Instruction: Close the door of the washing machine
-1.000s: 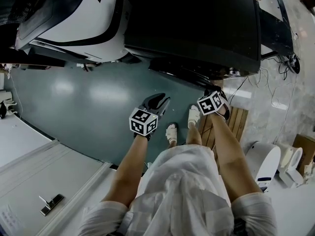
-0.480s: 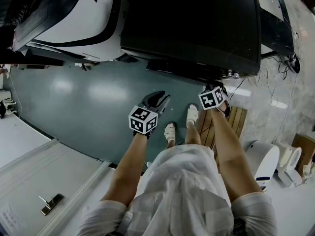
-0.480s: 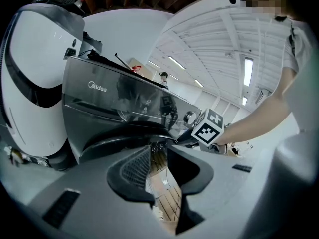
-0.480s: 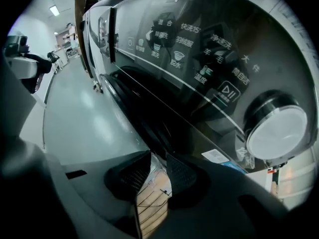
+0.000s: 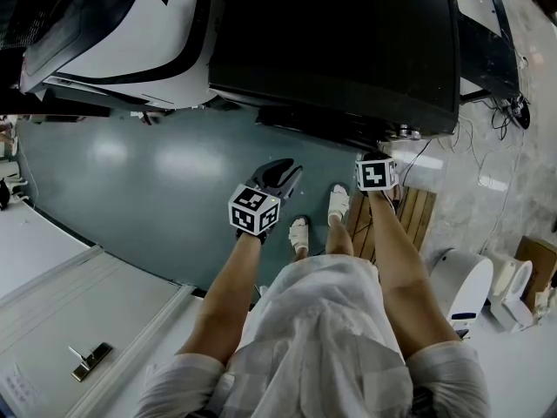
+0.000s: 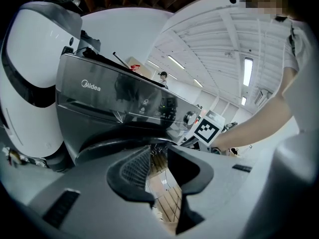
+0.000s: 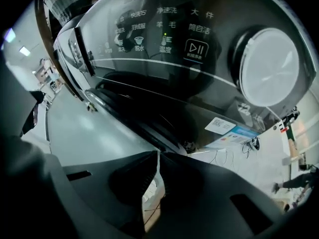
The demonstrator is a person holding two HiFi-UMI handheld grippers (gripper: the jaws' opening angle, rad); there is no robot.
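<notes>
Washing machine (image 5: pixel 348 50) glossy black; neighbouring appliance (image 5: pixel 130 33) white, black band; floor (image 5: pixel 148 181) teal; slatted mat (image 5: pixel 419 214) light brown.

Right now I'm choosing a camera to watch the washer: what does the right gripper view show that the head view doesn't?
Only the right gripper view: the control panel with its printed symbols, the play-pause button, and the right tongs with jaws closing, nothing between them. Only the head view: the left tongs, the person's sandalled feet, the wooden slats. Both: the dark washing machine and the green floor.
</notes>
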